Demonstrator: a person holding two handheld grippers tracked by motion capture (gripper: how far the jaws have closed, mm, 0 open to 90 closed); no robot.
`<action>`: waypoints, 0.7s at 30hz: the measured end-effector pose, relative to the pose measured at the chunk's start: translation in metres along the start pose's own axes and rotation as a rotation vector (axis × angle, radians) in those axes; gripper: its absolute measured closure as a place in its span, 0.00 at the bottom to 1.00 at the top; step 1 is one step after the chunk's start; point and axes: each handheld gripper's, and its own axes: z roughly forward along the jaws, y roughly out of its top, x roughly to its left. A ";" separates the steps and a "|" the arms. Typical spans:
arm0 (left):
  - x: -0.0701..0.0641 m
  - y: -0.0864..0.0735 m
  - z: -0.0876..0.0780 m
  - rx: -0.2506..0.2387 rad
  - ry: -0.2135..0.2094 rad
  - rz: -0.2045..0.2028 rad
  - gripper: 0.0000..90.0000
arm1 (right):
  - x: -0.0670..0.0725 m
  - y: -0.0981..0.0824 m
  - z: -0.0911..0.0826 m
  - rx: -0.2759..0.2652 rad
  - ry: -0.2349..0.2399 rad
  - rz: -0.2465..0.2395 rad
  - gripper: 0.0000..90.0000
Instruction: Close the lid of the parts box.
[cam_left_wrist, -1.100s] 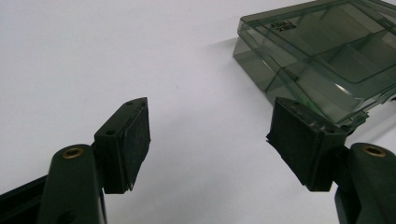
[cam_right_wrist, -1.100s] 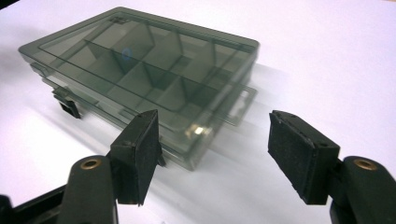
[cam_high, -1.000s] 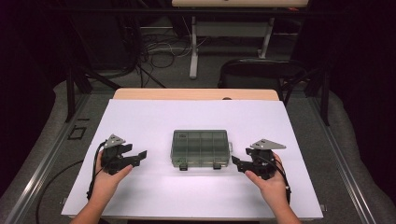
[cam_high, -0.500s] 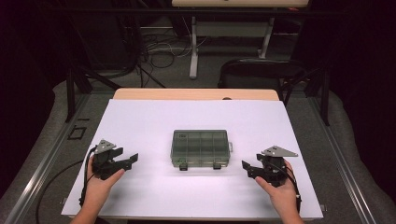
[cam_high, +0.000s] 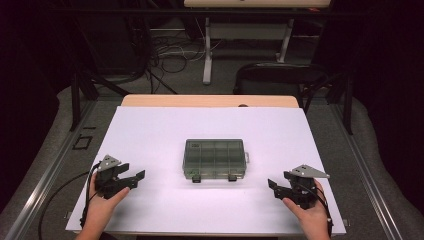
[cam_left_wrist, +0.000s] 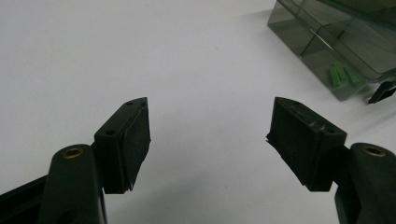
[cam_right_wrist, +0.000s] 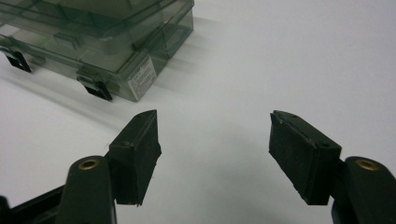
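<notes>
A smoky clear box (cam_high: 215, 159) is lying shut in the middle of the white sheet (cam_high: 150, 130), its two black latches (cam_high: 232, 178) facing the person. Dividers are showing through its lid, and in the left gripper view small green pieces (cam_left_wrist: 341, 74) are lying in one corner compartment. In the right gripper view a white label (cam_right_wrist: 141, 77) is sitting on the box's near corner.

The left gripper (cam_high: 134, 178) is hovering well apart from the box on its left, jaws pointing toward it. The right gripper (cam_high: 275, 186) is hovering well apart on the box's right, near the sheet's front edge, also pointing inward. Both grippers are standing wide open with nothing between the pads. In the left gripper view the box is sitting at the upper right, beyond the right pad (cam_left_wrist: 299, 140); in the right gripper view it is sitting at the upper left, past the left pad (cam_right_wrist: 140, 149). Neither is touching it. A hand (cam_high: 102, 210) is gripping each tool from below, and a cable (cam_high: 60, 195) is trailing off the left one.

The sheet is covering most of a wooden table (cam_high: 210, 100), whose bare far edge is showing. Beyond it the room is dark: a black chair (cam_high: 280, 75) is standing behind the table, cables (cam_high: 165, 50) are lying on grey floor, and the white legs of another table (cam_high: 207, 55) are rising further back.
</notes>
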 end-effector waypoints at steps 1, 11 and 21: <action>0.000 -0.001 0.000 0.000 0.001 0.000 0.33 | 0.000 -0.001 -0.001 0.021 0.001 -0.002 0.36; 0.001 -0.004 0.005 0.016 0.005 0.006 0.33 | -0.001 -0.005 0.004 0.045 -0.008 -0.004 0.36; 0.002 -0.004 0.006 0.026 0.006 0.004 0.33 | -0.004 -0.006 0.005 0.052 -0.008 0.011 0.36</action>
